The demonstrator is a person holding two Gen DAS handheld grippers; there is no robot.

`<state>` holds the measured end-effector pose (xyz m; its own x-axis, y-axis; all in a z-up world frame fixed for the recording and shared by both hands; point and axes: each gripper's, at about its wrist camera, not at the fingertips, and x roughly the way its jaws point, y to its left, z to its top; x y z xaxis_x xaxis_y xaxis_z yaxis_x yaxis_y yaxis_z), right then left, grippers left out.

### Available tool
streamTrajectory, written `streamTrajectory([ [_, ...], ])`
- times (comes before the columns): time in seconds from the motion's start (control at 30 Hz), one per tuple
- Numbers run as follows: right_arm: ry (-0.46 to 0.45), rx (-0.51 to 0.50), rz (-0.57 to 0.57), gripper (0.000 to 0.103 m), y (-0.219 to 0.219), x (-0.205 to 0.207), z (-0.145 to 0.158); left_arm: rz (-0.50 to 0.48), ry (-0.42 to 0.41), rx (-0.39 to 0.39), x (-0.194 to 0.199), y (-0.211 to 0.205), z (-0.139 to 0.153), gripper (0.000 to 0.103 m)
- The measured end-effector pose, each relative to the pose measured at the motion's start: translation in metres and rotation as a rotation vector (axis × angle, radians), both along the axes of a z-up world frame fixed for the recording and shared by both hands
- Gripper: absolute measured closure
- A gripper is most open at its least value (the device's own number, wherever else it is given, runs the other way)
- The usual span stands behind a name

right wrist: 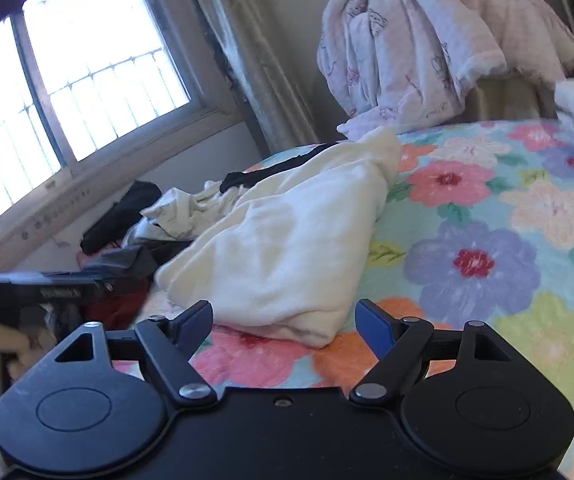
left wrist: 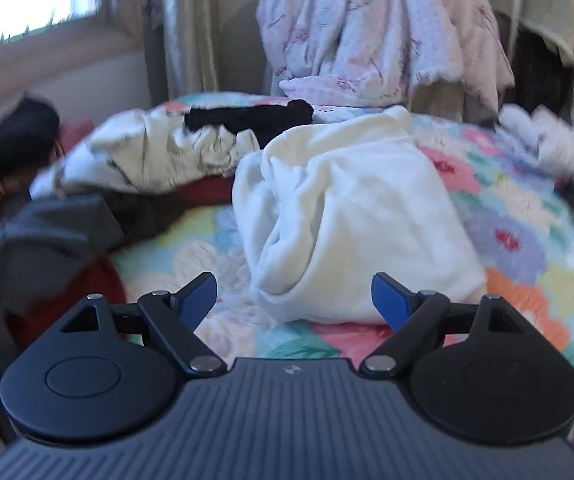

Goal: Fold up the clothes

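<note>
The cream garment [left wrist: 351, 216] lies bunched on the flowered bed cover [left wrist: 503, 208], at 12 o'clock from the left gripper [left wrist: 294, 300] and the right gripper [right wrist: 283, 326], both jaws spread and holding nothing.

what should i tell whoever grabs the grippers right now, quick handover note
Left gripper: open, holding nothing.
Right gripper: open, holding nothing.
Cream garment: lies bunched and roughly folded on the floral bedspread, just ahead of both grippers, touched by neither.
Unfolded pile: white printed, black, grey and red clothes along the window side of the bed.
Pink floral cloth: heaped at the far end of the bed.
Done: at most a rough fold on the cream garment.
Left: tidy it if needed, then fold the pile.
</note>
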<state>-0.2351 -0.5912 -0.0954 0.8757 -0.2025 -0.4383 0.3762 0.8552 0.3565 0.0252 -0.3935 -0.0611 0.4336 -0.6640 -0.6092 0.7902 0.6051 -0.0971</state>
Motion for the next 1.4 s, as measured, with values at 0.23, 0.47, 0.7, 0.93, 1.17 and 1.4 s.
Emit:
streamTrajectory([
  [0.23, 0.001, 0.04, 0.041, 0.022, -0.037, 0.026, 0.014, 0.035, 0.001, 0.05, 0.015, -0.017, -0.009, 0.019],
  [0.47, 0.08, -0.009, 0.192, 0.022, -0.073, 0.069, 0.037, 0.021, 0.04, 0.074, 0.031, -0.036, -0.012, 0.019],
  [0.7, 0.193, -0.031, 0.363, 0.02, -0.099, 0.068, 0.059, 0.052, -0.024, 0.216, 0.038, -0.066, -0.027, 0.018],
  [0.93, 0.158, 0.267, 0.267, 0.017, -0.138, 0.07, 0.001, 0.056, 0.001, 0.158, 0.032, -0.06, -0.045, 0.018],
  [1.17, 0.047, 0.422, 0.161, 0.018, -0.158, 0.088, -0.042, 0.029, 0.092, 0.067, 0.052, -0.075, -0.038, 0.018],
  [1.4, 0.0, 0.615, 0.159, 0.018, -0.165, 0.095, -0.085, 0.146, 0.139, 0.123, 0.067, -0.101, -0.045, 0.011],
])
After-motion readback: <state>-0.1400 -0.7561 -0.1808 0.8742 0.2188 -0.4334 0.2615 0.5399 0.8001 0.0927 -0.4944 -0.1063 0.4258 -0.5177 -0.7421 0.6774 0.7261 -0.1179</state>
